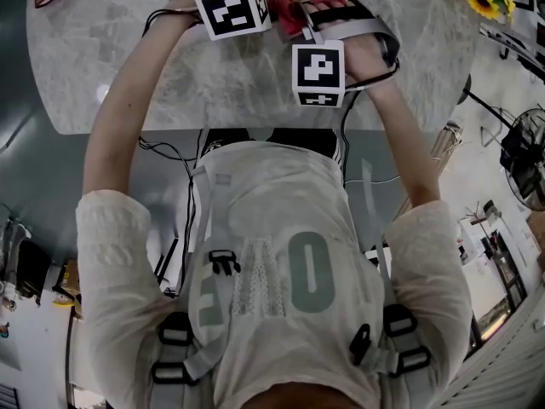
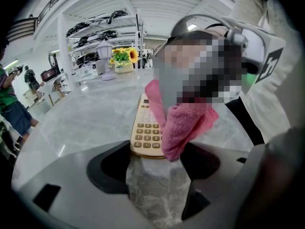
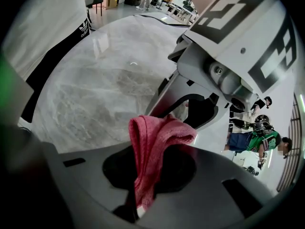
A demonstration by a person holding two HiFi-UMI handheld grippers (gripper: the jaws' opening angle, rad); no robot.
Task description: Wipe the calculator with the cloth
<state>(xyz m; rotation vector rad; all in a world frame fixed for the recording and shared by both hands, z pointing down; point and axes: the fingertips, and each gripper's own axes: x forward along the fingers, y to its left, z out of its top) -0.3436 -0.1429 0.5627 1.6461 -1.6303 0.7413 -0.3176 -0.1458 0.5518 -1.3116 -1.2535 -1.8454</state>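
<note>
Two clamped | left hand-held gripper (image 2: 156, 157): calculator (image 2: 145, 128) (one edge hidden) | right hand-held gripper (image 3: 159, 152): cloth (image 3: 153, 133)

I read cloth (image 2: 183, 125): pink terry, rough looped pile | calculator (image 2: 147, 132): beige plastic, matt, smooth keys | table (image 2: 90, 118): marble-look top, polished, glossy | left gripper (image 2: 157, 163), right gripper (image 3: 143, 175): grey matt plastic

The person (image 1: 281, 228) is wearing a cream short-sleeved top with black-buckled harness straps (image 1: 174, 335). The left gripper (image 2: 157, 152) and right gripper (image 3: 145, 166) are bearing black-and-white marker cubes (image 1: 232, 5) at upper centre.
</note>
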